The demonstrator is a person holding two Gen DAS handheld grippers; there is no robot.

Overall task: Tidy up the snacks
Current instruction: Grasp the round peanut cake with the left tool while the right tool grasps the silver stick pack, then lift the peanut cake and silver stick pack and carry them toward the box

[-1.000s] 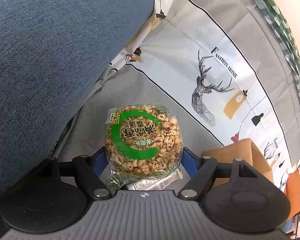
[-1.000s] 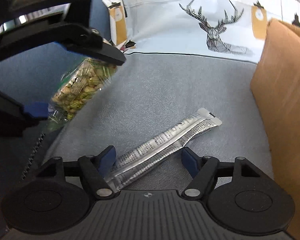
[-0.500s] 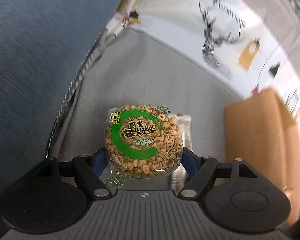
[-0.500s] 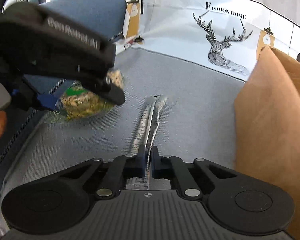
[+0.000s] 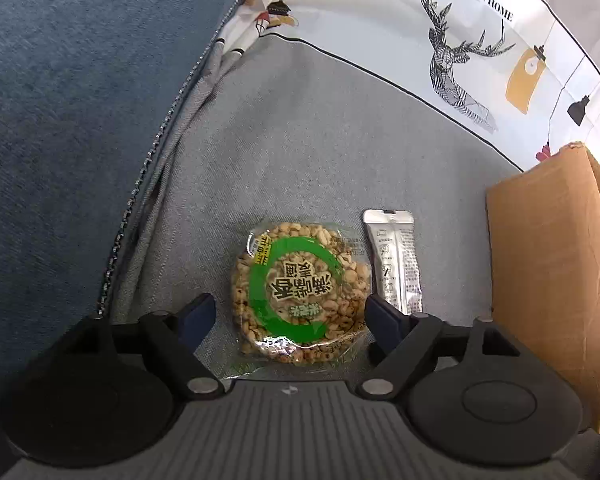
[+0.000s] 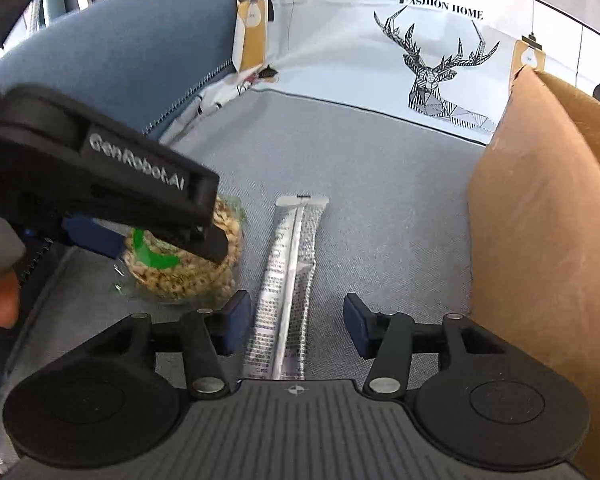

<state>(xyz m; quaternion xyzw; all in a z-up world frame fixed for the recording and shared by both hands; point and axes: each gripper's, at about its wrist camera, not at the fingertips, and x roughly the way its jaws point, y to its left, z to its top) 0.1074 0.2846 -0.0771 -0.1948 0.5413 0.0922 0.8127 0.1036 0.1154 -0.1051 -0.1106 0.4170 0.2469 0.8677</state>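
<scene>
On the grey fabric seat cushion (image 5: 340, 152), near its right edge where a brown cardboard box (image 5: 548, 280) stands, two snacks lie side by side. The round clear-wrapped puffed-grain cake with a green ring label (image 5: 302, 292) sits flat between the fingers of the left gripper (image 5: 288, 320), whose jaws are opening, pads clear of the wrapper; it looks set down here to line up with its neighbour. The silver foil stick sachet (image 6: 288, 276) lies just right of it, lengthwise between the right gripper (image 6: 296, 324) fingers, which are also opening and no longer pinch it. Both probably wait beside the box for packing. The cake's label carries bold Chinese characters; the sachet's small print is unreadable. The printed cloth (image 6: 440, 40) behind reads "FASHION HOME" above a deer, and the left gripper's finger bears "GenRobot.AI".
</scene>
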